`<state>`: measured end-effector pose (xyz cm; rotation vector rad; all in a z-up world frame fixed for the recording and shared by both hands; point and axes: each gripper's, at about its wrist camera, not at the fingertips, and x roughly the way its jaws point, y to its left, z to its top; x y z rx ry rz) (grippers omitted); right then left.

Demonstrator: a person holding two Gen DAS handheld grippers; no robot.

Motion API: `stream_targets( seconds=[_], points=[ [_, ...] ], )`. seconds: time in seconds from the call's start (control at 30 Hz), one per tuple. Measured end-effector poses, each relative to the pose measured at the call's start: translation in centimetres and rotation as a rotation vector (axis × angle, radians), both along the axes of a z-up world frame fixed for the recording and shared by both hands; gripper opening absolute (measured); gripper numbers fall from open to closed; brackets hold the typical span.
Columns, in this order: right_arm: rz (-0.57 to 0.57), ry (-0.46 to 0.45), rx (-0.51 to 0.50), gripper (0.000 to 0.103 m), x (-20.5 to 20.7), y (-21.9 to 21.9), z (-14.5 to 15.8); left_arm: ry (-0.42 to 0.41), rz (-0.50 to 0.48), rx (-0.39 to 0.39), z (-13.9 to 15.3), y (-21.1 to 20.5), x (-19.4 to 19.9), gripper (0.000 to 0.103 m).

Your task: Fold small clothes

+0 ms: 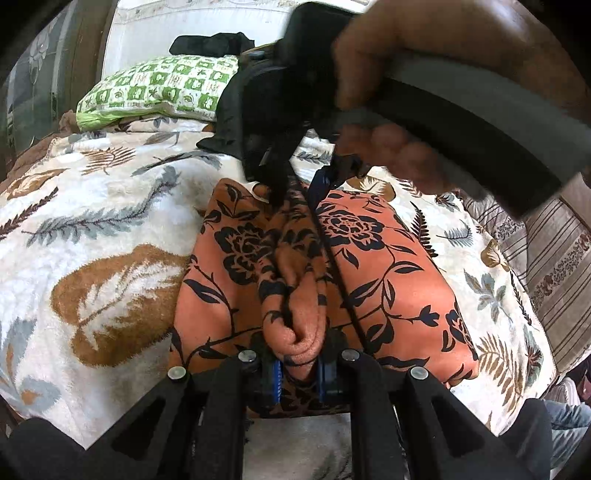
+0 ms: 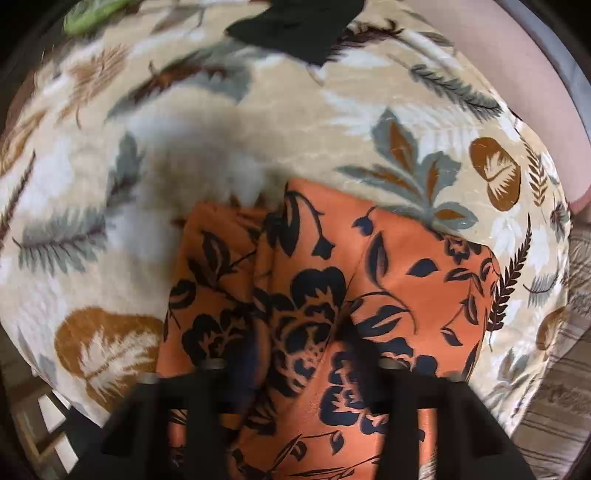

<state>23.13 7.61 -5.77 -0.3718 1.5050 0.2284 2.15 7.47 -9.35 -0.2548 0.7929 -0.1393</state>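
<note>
An orange garment with black flowers (image 1: 384, 266) lies on the leaf-print blanket (image 1: 92, 206), partly folded. My left gripper (image 1: 297, 369) is shut on a bunched fold of its near edge. My right gripper (image 1: 299, 192), held by a hand, comes down from above and pinches the garment's far edge, with cloth stretched taut between the two. In the right wrist view the garment (image 2: 417, 295) fills the space between the fingers and my right gripper (image 2: 299, 373) looks shut on it, though blur hides the pads.
A green and white checked pillow (image 1: 159, 86) lies at the bed's head. Black clothes (image 1: 214, 42) lie behind it, and a black garment (image 2: 303, 26) shows on the blanket. A striped cloth (image 1: 554, 258) lies at the right edge.
</note>
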Motion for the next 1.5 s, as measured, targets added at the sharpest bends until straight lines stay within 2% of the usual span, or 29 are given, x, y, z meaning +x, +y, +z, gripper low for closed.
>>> stream_targets(
  seconds=[0.03,0.17,0.27,0.33,0.4,0.47,0.5,0.53,0.57,0.63,0.7,0.83,0.9,0.93,1.0,1.03,1.1,1.17,1.2,1.23,1.37,1.5],
  points=[
    [-0.014,-0.007,0.026,0.025,-0.1,-0.7,0.4,-0.010,-0.003,0.009,0.2,-0.1,-0.1,0.014],
    [-0.096,-0.098,0.206,0.020,-0.8,-3.8,3.5,-0.107,-0.009,0.070,2.3,-0.4,-1.7,0.014],
    [-0.093,-0.153,0.314,0.020,-2.6,-4.4,6.4,-0.161,-0.009,0.086,4.0,0.1,-3.6,0.014],
    [-0.073,-0.159,0.357,0.020,-3.3,-3.6,7.4,-0.164,-0.004,0.081,4.0,0.7,-4.6,0.014],
    [-0.055,-0.158,0.380,0.020,-3.8,-2.0,7.1,-0.097,0.026,0.047,2.4,1.7,-4.2,0.014],
    [-0.012,-0.148,0.422,0.024,-3.1,-0.4,4.7,0.036,0.066,-0.040,-0.3,3.6,-2.7,0.016],
    [-0.004,-0.135,0.410,0.031,-2.8,0.0,3.2,0.104,0.077,-0.102,-1.8,4.7,-2.0,0.017],
    [-0.023,-0.105,0.403,0.036,-2.6,0.2,1.5,0.129,0.088,-0.150,-2.5,5.5,-1.8,0.021],
    [-0.039,-0.073,0.441,0.037,-2.9,0.1,0.4,0.141,0.094,-0.200,-2.9,6.3,-1.8,0.023],
    [-0.025,-0.083,0.518,0.056,-3.6,-0.5,0.1,0.126,0.087,-0.227,-2.7,6.6,-2.1,0.025],
    [-0.014,-0.092,0.543,0.060,-4.0,-1.0,0.8,0.142,0.088,-0.265,-3.0,6.7,-2.0,0.025],
    [-0.052,-0.116,0.600,0.061,-4.1,-2.6,3.0,0.155,0.113,-0.348,-3.5,7.8,-2.0,0.025],
    [-0.063,-0.052,0.671,0.063,-4.1,-2.8,2.9,0.158,0.124,-0.367,-3.7,8.0,-2.1,0.025],
    [-0.062,0.004,0.703,0.065,-4.2,-2.5,2.4,0.161,0.126,-0.364,-3.7,8.0,-2.0,0.025],
    [-0.061,0.166,0.770,0.072,-4.2,-1.2,-0.7,0.163,0.127,-0.347,-3.9,8.0,-2.0,0.025],
    [-0.073,0.185,0.767,0.073,-4.1,-0.9,-1.9,0.163,0.131,-0.338,-3.8,8.0,-2.1,0.026],
    [-0.131,0.172,0.819,0.073,-3.6,-1.1,-3.6,0.162,0.129,-0.340,-3.5,8.1,-2.3,0.028],
    [-0.194,0.176,0.900,0.073,-3.3,-2.0,-3.6,0.153,0.125,-0.322,-2.9,8.3,-3.0,0.033],
    [-0.191,0.181,0.926,0.073,-3.2,-2.4,-3.1,0.149,0.130,-0.298,-2.5,8.3,-3.4,0.037],
    [-0.179,0.176,0.935,0.073,-3.3,-2.6,-2.5,0.138,0.150,-0.258,-1.7,8.2,-3.9,0.046],
    [-0.148,0.105,1.006,0.073,-5.3,-6.4,1.0,0.068,0.163,-0.222,0.9,8.7,-5.4,0.048],
    [-0.145,0.047,1.040,0.073,-9.0,-12.1,2.5,0.035,0.127,-0.208,2.8,8.4,-4.4,0.052]
  ],
)
